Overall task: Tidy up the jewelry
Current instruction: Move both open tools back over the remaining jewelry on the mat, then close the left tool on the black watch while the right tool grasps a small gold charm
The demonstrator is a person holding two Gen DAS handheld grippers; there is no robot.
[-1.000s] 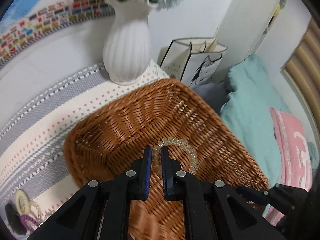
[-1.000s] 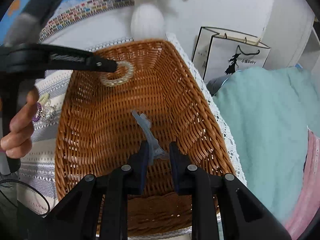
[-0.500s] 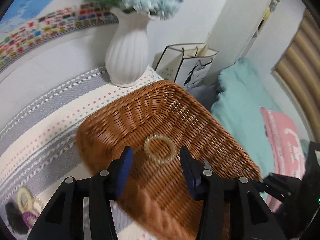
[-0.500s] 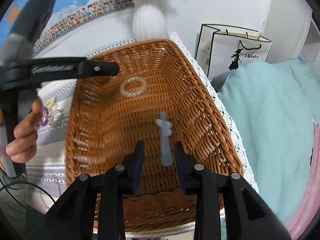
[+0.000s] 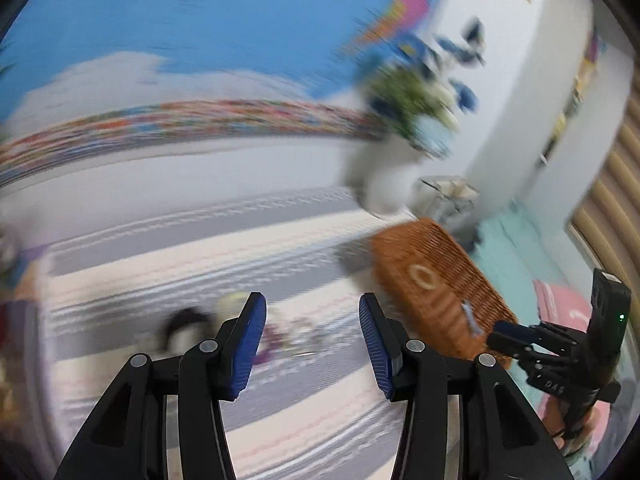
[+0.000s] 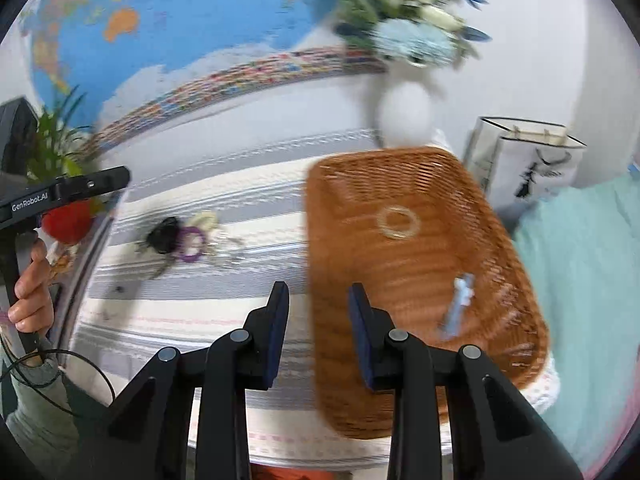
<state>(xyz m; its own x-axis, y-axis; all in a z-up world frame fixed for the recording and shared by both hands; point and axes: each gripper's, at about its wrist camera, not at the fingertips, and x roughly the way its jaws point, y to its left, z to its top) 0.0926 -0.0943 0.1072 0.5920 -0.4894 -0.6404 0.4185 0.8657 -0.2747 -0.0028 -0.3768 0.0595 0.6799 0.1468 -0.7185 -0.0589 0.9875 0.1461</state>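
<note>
Both tools are swinging away from the brown woven wicker basket [image 6: 424, 280] now, off to its left and out over the striped woven cloth [image 6: 200, 320] on the bench; half a second ago they were hanging right above the basket. The left tool [image 5: 312, 336] is standing wide open with nothing between its blue pads, and the right tool [image 6: 318, 320] is parted and empty too, touching nothing. Two pieces are already lying in the basket: the pale translucent coil ring [image 6: 399, 222] toward the far end and the light blue hair clip [image 6: 456, 306] nearer the right wall. Still waiting on the cloth beyond the tools is a blurred heap, with a black scrunchie [image 6: 162, 236], a purple coil ring [image 6: 191, 243] and a cream-coloured band [image 6: 206, 219]. By my reckoning, the job is partly done, with that heap left to go.
</note>
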